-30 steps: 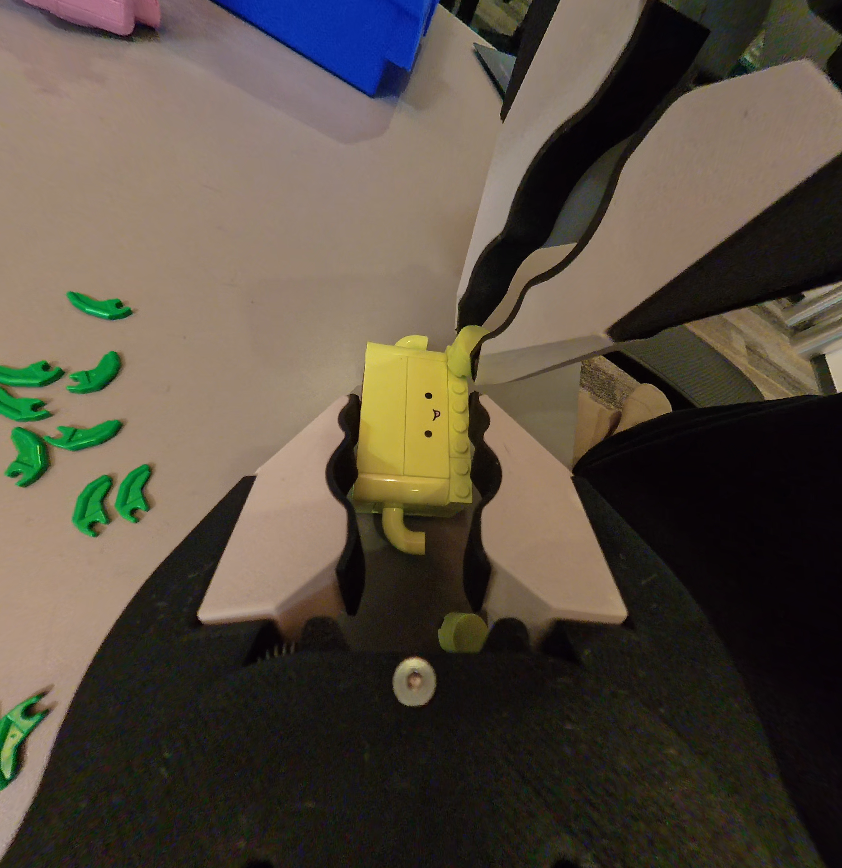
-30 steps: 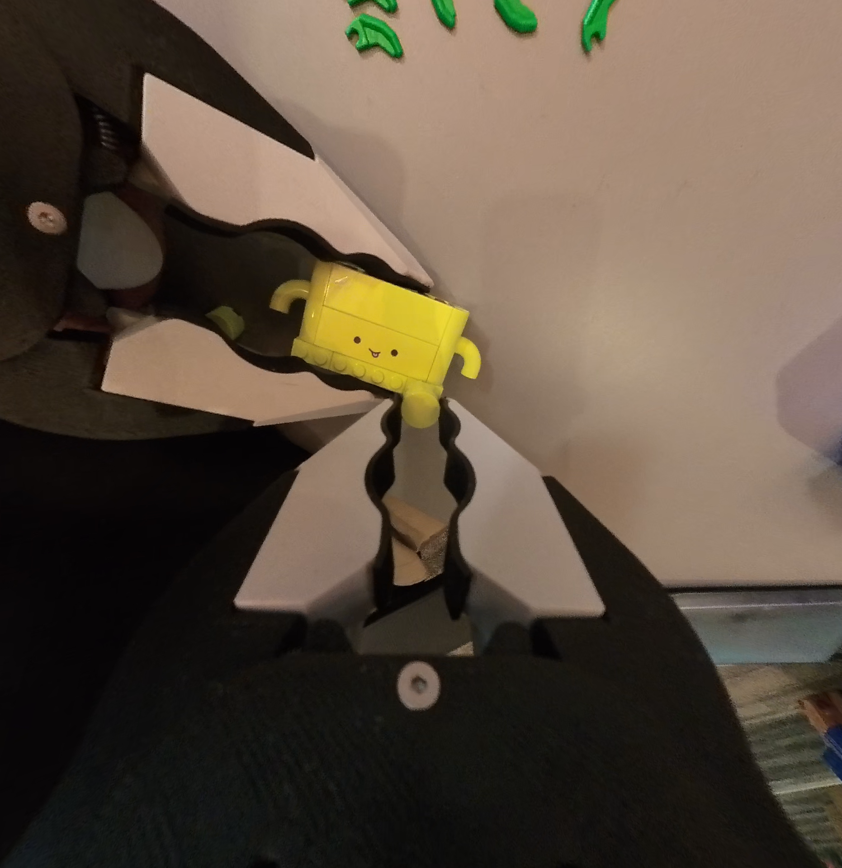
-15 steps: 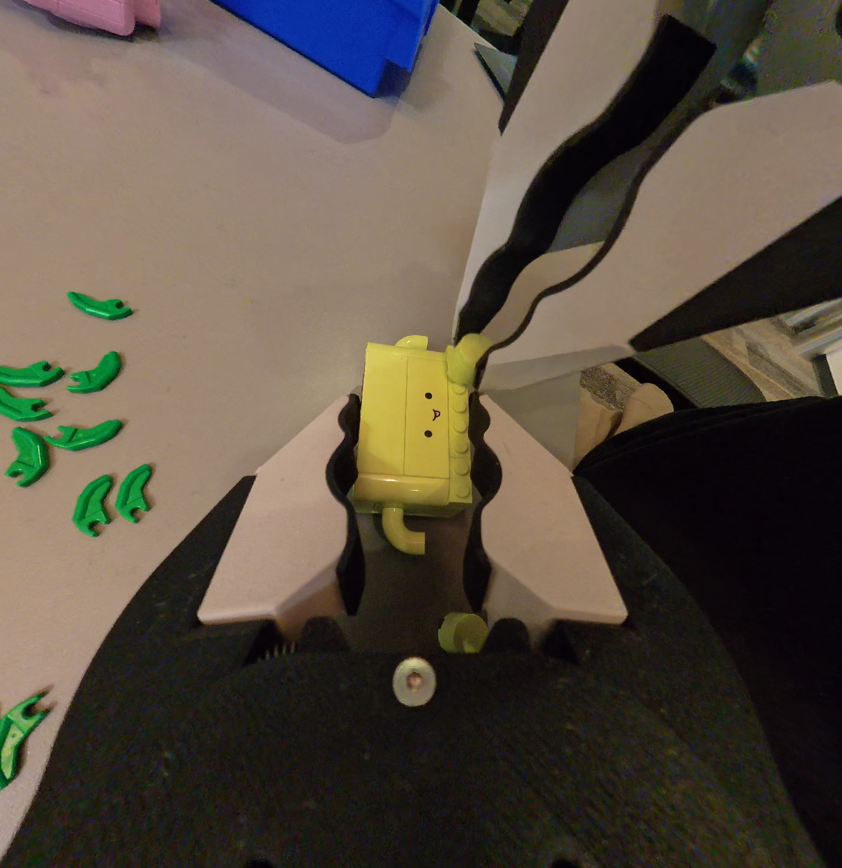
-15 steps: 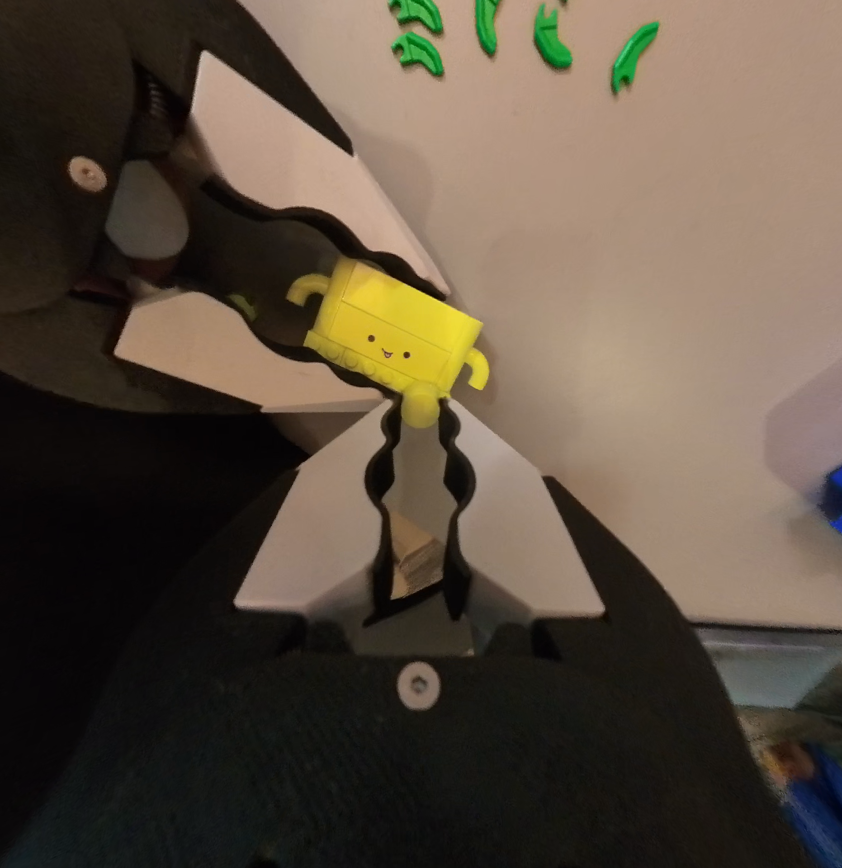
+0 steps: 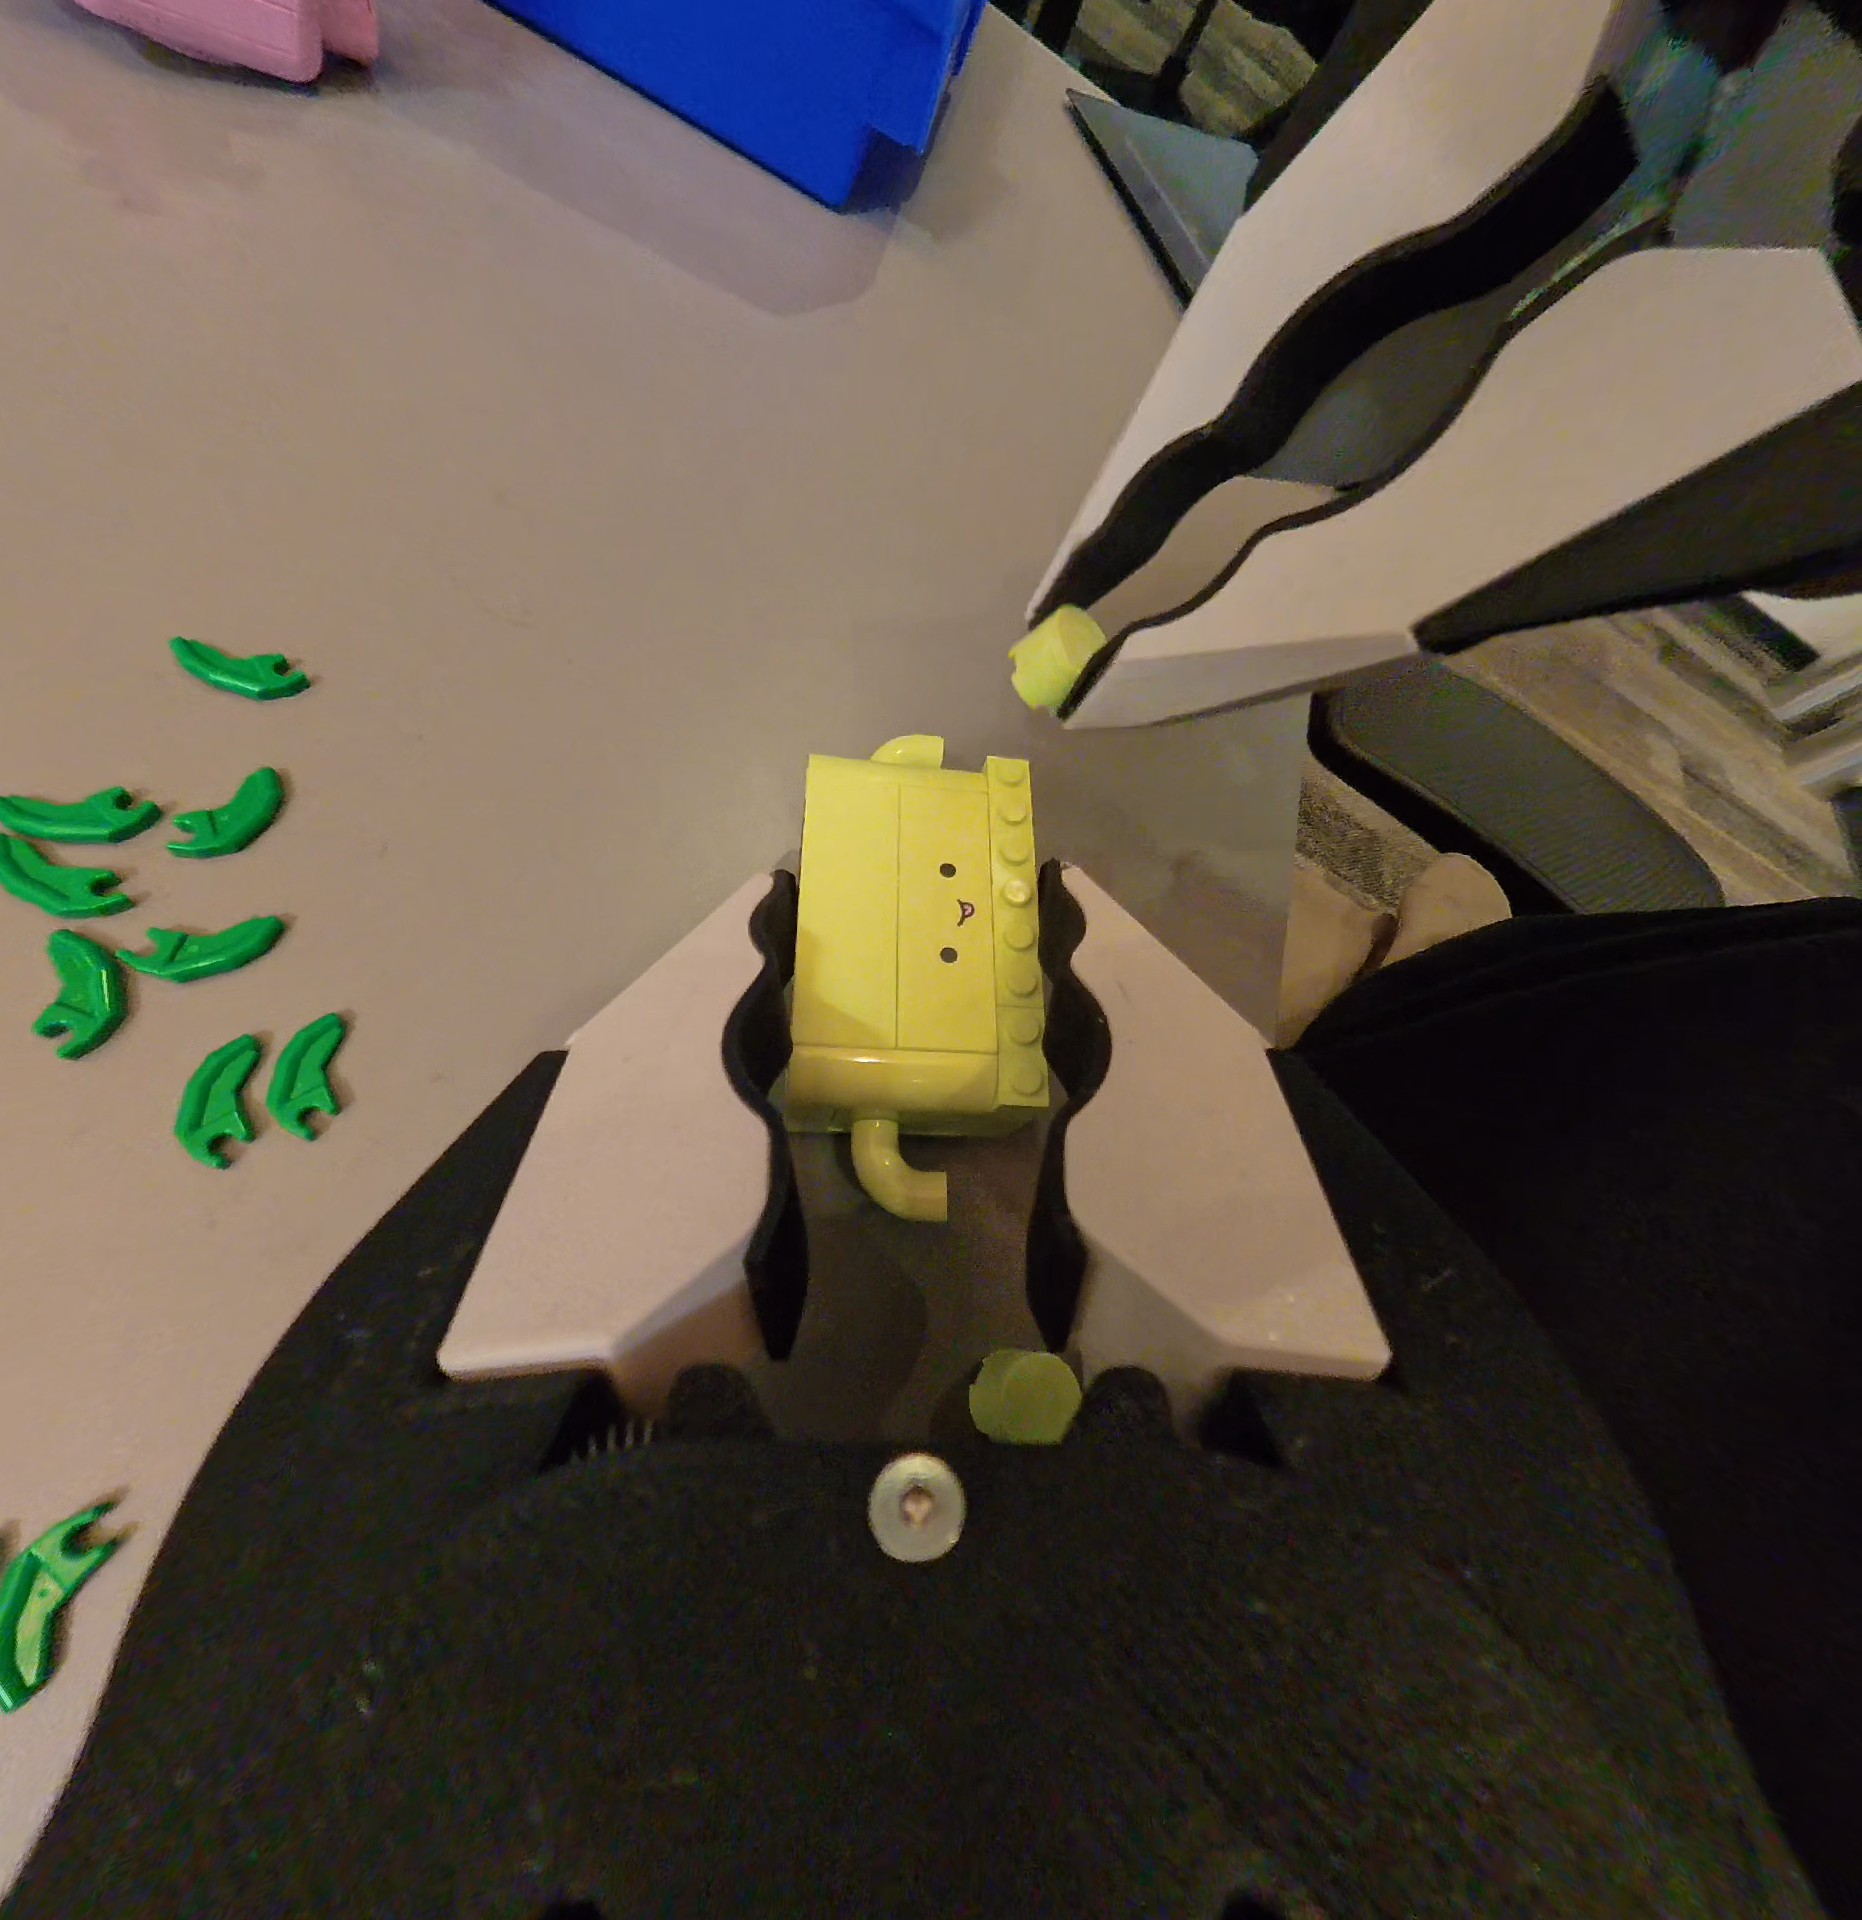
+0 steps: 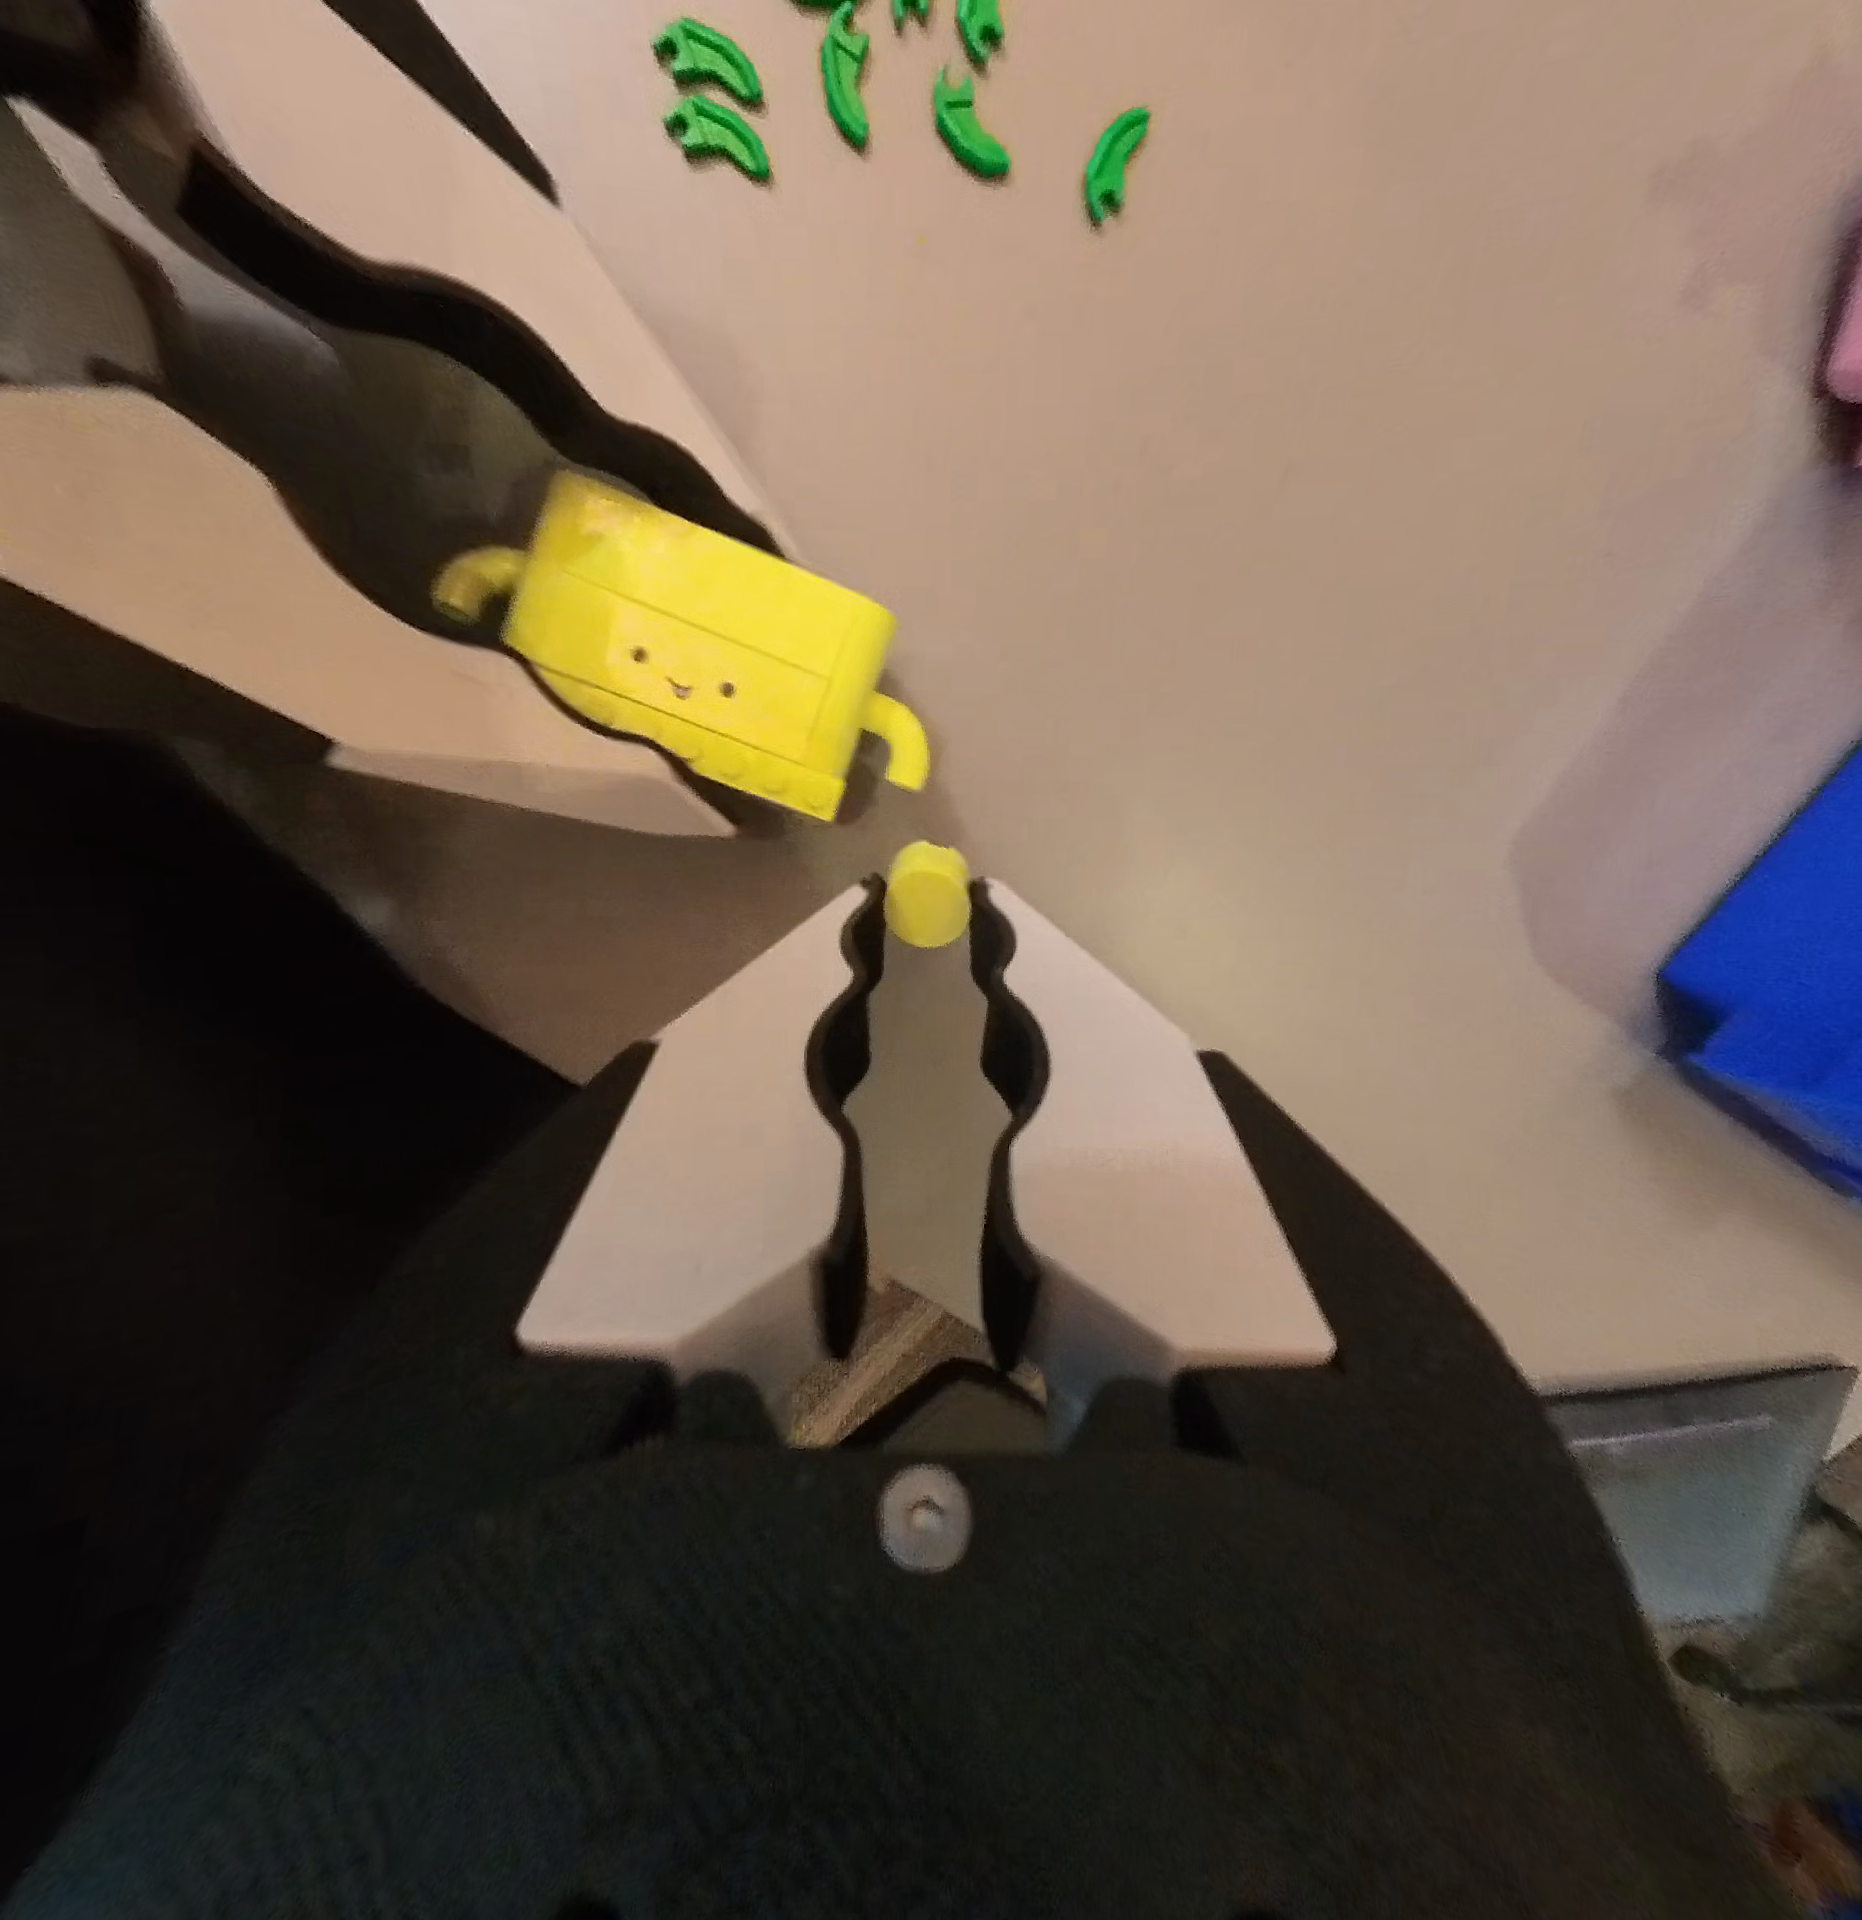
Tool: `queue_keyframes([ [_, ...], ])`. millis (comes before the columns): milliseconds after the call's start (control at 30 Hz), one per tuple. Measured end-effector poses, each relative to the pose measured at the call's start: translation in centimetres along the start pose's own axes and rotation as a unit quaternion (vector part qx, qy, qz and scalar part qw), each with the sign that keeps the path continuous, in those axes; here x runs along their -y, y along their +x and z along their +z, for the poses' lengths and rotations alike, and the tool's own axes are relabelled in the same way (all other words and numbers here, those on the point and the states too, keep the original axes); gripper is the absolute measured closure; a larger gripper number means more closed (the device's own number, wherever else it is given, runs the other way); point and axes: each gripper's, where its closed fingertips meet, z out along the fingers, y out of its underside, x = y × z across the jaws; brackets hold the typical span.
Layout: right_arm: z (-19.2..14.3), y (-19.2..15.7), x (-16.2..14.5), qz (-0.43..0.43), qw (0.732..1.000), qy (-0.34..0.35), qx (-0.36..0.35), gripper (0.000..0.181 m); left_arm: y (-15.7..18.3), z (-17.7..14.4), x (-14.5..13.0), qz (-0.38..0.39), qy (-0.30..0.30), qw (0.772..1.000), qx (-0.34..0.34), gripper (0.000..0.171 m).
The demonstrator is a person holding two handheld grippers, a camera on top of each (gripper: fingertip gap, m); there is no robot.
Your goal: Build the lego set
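Observation:
My left gripper [image 5: 911, 883] is shut on a yellow lego body [image 5: 911, 935] with a small face and two curved arms; it lies sideways between the fingers, above the table. The body also shows in the right wrist view [image 6: 703, 665], held by the left gripper [image 6: 771, 696]. My right gripper [image 6: 925, 894] is shut on a small round yellow piece [image 6: 927, 896] at its fingertips. That piece [image 5: 1052, 670] hangs a short way up and right of the body, apart from it. Another round yellow piece [image 5: 1022, 1397] sits deep between the left fingers.
Several green curved lego pieces [image 5: 148, 914] lie on the beige table [image 5: 491, 468] at the left, also visible far off in the right wrist view [image 6: 854, 94]. A blue bin [image 5: 761, 73] and a pink object [image 5: 231, 26] stand at the back. The table edge is at the right. The tips of one gripper are about 5 cm away from the tips of the other.
The right gripper has pulled back from the yellow body, up and to the right, with the round yellow piece still in its tips. The piece was against the body's edge; now there is a gap.

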Motion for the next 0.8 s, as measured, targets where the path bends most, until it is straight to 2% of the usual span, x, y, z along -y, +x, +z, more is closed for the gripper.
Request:
queue_keyframes([
  [100,1.4,3.0,-2.8,-0.009,0.998,-0.024,-0.060,0.167,0.0,-0.1,0.0,-0.002,0.001,1.000,-0.001,0.126],
  [200,2.6,4.4,-6.0,-0.008,0.994,-0.077,-0.073,0.167,0.1,-0.2,-0.1,-0.007,0.001,1.000,-0.008,0.126],
  [300,2.5,4.3,-5.9,0.018,0.997,-0.057,-0.051,0.166,0.1,-0.2,0.0,-0.005,0.004,1.000,-0.007,0.126],
  [400,2.5,4.2,-5.9,0.037,0.998,-0.049,-0.032,0.150,0.2,-0.2,-0.1,-0.002,0.002,1.000,-0.006,0.124],
  [500,2.4,4.0,-6.1,0.070,0.997,-0.039,-0.004,0.142,0.2,-0.2,-0.1,-0.004,0.002,1.000,-0.009,0.124],
  [733,2.2,4.4,-5.8,0.123,0.992,-0.005,0.034,0.148,0.3,-0.3,-0.2,-0.008,0.002,1.000,-0.013,0.124],
  [800,2.3,4.4,-5.9,0.123,0.992,-0.008,0.037,0.156,0.3,-0.3,-0.2,-0.009,0.002,1.000,-0.013,0.124],
])
